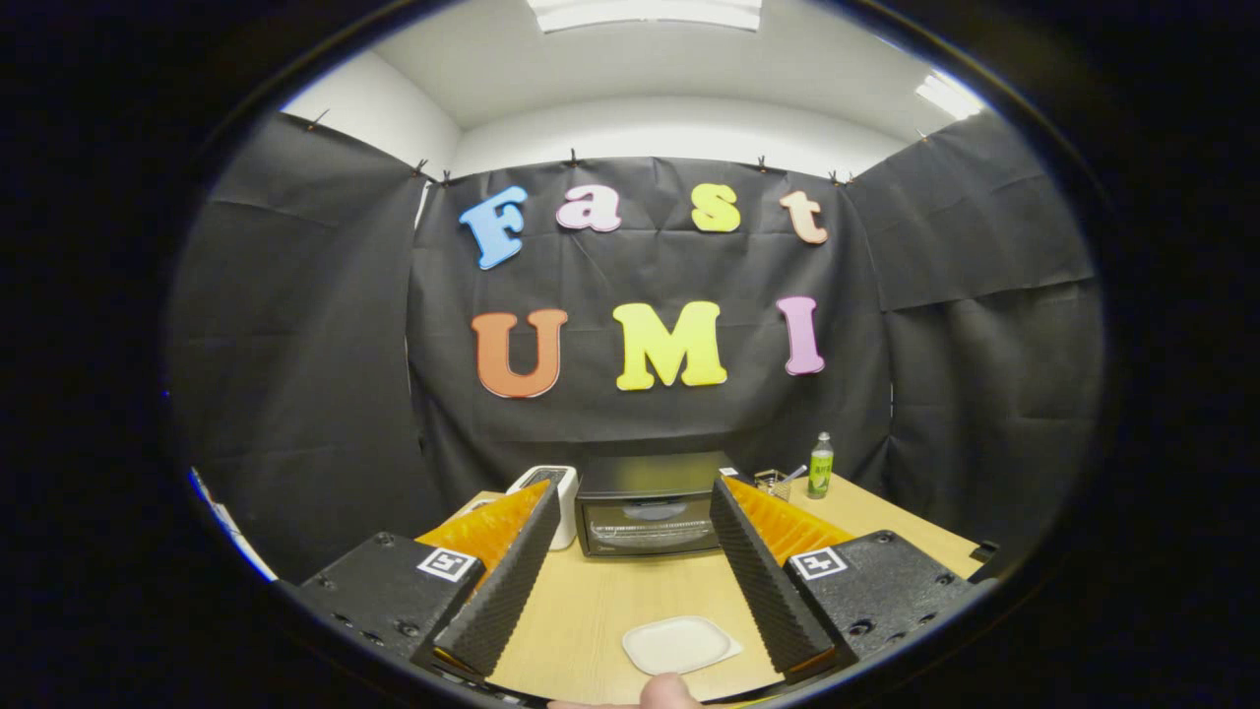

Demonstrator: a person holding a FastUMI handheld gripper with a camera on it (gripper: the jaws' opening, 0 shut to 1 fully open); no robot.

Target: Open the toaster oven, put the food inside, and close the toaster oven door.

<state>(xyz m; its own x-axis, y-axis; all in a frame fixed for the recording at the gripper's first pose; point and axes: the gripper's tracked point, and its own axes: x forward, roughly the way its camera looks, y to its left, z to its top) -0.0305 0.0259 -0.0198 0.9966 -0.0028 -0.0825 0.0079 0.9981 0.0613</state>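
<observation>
The gripper [635, 492] was spread wide, holding nothing. The toaster oven [650, 504] (door shut) stood on the table [591, 601] just beyond the fingertips. A white plate [679, 645] lay nearer, between the fingers.

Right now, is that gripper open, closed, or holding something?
Gripper: open, holding nothing; the white plate lies on the table between its fingers, untouched, toaster oven beyond.
</observation>
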